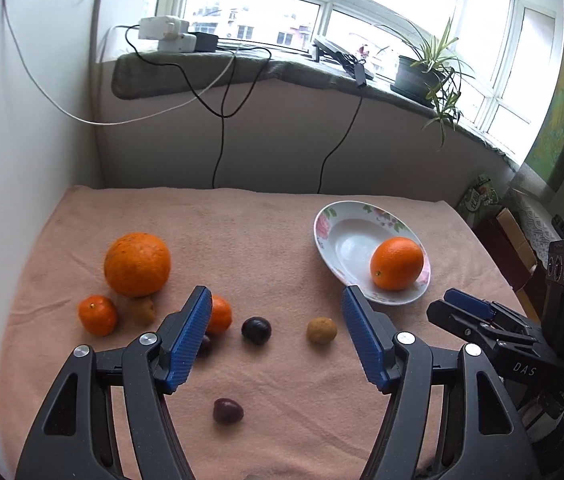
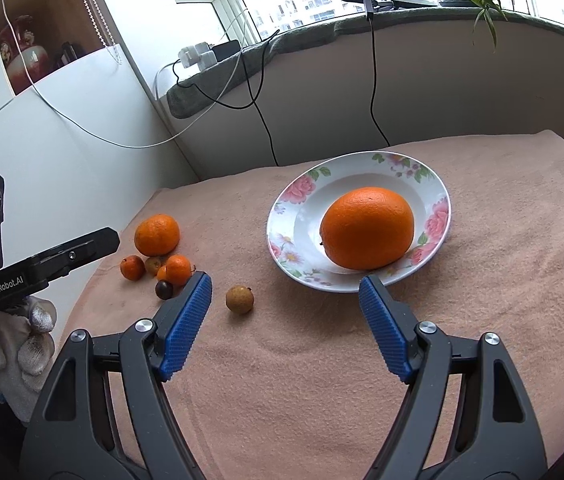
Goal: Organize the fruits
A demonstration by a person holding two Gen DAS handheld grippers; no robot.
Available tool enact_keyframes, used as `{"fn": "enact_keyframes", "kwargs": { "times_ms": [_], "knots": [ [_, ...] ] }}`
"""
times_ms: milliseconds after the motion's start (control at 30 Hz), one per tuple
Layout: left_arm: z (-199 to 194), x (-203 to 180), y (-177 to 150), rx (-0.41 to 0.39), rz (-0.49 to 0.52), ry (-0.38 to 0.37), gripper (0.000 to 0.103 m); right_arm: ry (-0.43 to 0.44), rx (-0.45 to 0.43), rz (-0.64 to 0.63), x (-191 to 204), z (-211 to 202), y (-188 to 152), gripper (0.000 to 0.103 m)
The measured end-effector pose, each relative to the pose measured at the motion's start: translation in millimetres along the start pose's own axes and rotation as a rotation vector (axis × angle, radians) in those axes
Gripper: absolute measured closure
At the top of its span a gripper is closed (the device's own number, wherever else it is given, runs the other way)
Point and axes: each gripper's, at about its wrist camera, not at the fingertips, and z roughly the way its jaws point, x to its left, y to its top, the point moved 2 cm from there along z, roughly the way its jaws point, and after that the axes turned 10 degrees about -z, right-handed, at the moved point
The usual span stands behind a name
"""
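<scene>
A white flowered plate [image 1: 329,220] [image 2: 301,196] on the peach cloth holds one large orange [image 1: 396,263] [image 2: 367,228]. To its left lie a bigger orange [image 1: 137,264] [image 2: 157,235], two tangerines [image 1: 97,315] [image 2: 178,269], brown longans [image 1: 321,331] [image 2: 240,299] and dark plums [image 1: 256,330] [image 2: 164,289]. One more dark fruit [image 1: 228,411] lies nearest the left wrist camera. My left gripper [image 1: 276,294] [image 2: 110,240] hovers open over the small fruits with nothing between its fingers. My right gripper [image 2: 283,280] [image 1: 453,304] stands open just short of the plate's near rim, empty.
The peach cloth [image 2: 481,280] covers the table up to a white wall at left and a low wall under the windowsill behind. Cables [image 1: 222,128] hang down from the sill, where a potted plant [image 1: 421,72] stands. A gloved hand [image 2: 10,340] holds the left gripper.
</scene>
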Motion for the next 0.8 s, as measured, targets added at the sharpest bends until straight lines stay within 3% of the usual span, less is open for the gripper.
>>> {"fn": "enact_keyframes", "kwargs": {
  "times_ms": [467,800],
  "knots": [
    [-27.4,40.2,-53.3,-0.072,-0.096,0.173,0.036,0.034,0.043,-0.064,16.2,12.1,-10.2,0.024],
    [-20.5,48.2,-81.4,-0.027,-0.117,0.187,0.036,0.057,0.083,-0.140,33.3,25.8,-14.2,0.024]
  ]
}}
